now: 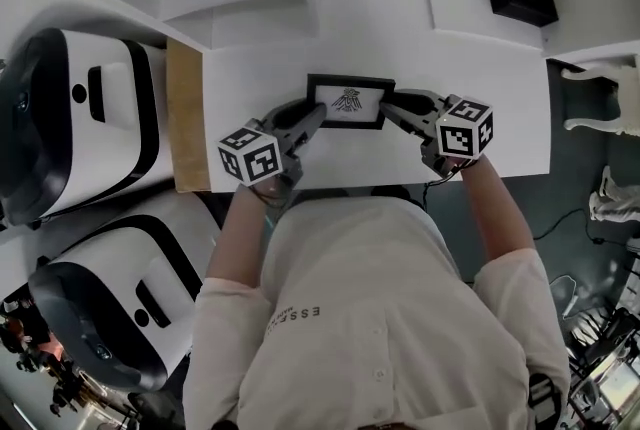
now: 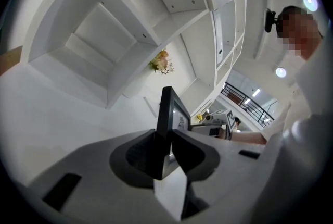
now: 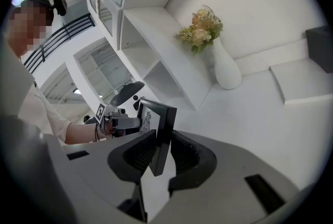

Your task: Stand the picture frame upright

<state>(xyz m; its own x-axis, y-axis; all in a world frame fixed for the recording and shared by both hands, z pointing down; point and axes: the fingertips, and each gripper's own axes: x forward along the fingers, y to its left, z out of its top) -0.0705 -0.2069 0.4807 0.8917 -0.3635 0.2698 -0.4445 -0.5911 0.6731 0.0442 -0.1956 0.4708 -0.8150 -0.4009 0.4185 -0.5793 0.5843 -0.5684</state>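
Pinching the picture frame [image 1: 349,102] at its 9 and 3 o'clock edges, left tongs [image 1: 314,111] and right tongs [image 1: 388,105] hold it roughly upright mid-tabletop [image 1: 480,68]. Letting go unevenly could topple it.

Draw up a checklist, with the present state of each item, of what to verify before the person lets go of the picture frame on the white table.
1. The left tongs clamp the picture frame at its left end: ok.
2. The right tongs clamp its right end: ok.
3. Frame raised on edge, not lying flat: ok.
4. Support leg behind the frame folded out: cannot tell, hidden.
5. Bottom edge resting on the white table: cannot tell.
6. The vase of flowers stands well apart behind the frame: ok.
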